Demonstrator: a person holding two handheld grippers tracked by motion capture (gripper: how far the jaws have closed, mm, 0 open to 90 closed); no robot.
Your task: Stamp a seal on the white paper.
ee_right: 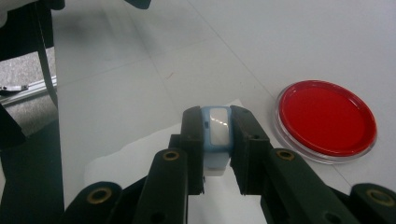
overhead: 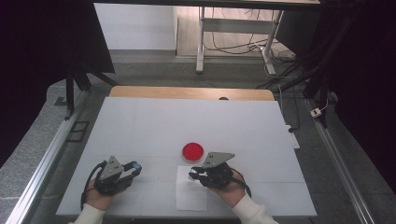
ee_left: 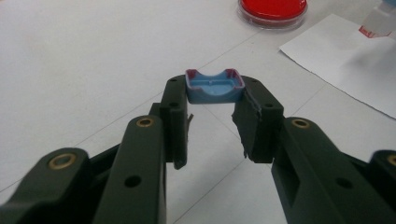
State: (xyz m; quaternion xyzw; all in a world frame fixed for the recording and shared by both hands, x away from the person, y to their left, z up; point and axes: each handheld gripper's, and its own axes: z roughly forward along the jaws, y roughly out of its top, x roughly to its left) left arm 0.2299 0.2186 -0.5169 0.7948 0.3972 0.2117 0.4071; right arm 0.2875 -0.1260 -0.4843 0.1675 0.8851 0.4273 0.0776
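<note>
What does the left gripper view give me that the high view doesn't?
Left gripper view alone: the blue cap is hollow with reddish edges, open side up, pinched between the left gripper jaw tips. High view alone: the right gripper over the white paper sheet, both hands, and the table edge. Both: the red dish and the paper.

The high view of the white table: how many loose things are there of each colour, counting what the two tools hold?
Red: 1, the round dish.
Blue: 2, the cap in the left tool and the small blue-topped piece in the right tool.
White: 1, the paper sheet.
Total: 4.
</note>
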